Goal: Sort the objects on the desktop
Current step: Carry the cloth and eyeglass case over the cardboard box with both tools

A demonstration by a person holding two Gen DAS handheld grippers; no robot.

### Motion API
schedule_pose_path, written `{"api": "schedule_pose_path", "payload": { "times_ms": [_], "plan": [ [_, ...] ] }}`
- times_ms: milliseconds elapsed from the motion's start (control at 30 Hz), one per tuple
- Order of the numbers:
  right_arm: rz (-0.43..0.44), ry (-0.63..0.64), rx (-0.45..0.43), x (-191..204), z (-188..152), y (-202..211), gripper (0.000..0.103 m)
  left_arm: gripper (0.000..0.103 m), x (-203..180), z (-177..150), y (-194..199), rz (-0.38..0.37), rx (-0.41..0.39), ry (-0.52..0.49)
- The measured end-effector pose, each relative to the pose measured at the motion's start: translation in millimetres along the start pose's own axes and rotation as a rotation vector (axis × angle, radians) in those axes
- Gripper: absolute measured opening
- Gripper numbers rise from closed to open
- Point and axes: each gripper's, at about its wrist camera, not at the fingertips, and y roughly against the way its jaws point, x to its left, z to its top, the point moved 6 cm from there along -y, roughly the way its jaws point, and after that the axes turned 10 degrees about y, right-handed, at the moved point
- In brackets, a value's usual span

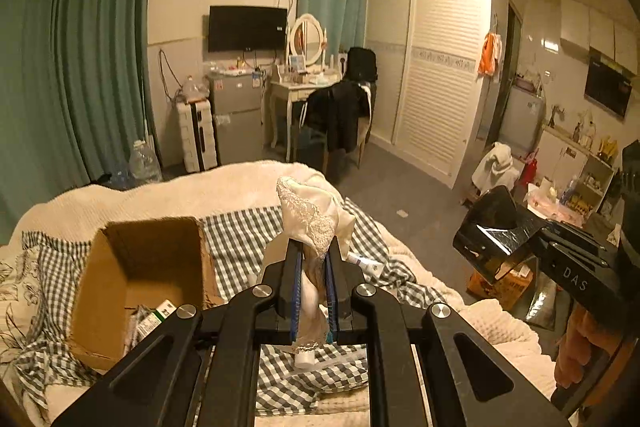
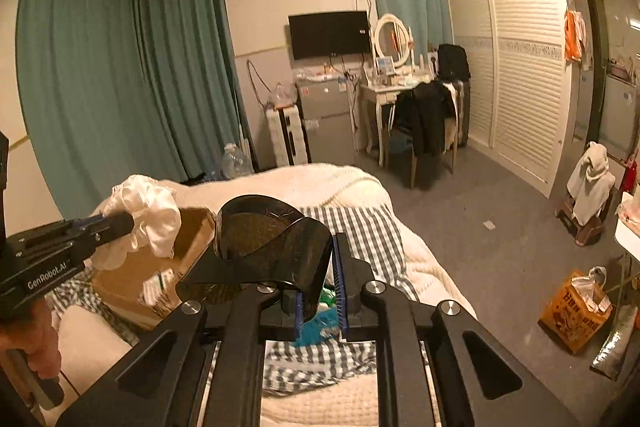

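Your left tool clamps a white lace cloth above the bed, beside the box; your right tool clamps a dark plastic piece.

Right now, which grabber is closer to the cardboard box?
Left. The left gripper, clamping white lacy cloth, hangs just above the cardboard box; the right gripper, holding a dark plastic piece, is farther to the side.

Lace cloth between left jaws
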Motion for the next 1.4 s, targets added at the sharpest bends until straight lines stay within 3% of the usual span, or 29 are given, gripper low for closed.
{"api": "schedule_pose_path", "payload": {
  "times_ms": [700, 1133, 1400],
  "plan": [
    [0.077, 0.072, -0.093, 94, 51, 7, 0.011, 0.011, 74, 24, 53, 0.098, -0.114, 0.045],
    [0.155, 0.121, -0.072, 151, 52, -28, 0.011, 0.011, 132, 22, 56, 0.168, -0.116, 0.086],
    [0.207, 0.158, -0.032, 190, 45, -67, 0.011, 0.011, 173, 18, 35, 0.211, -0.080, 0.126]
  ]
}}
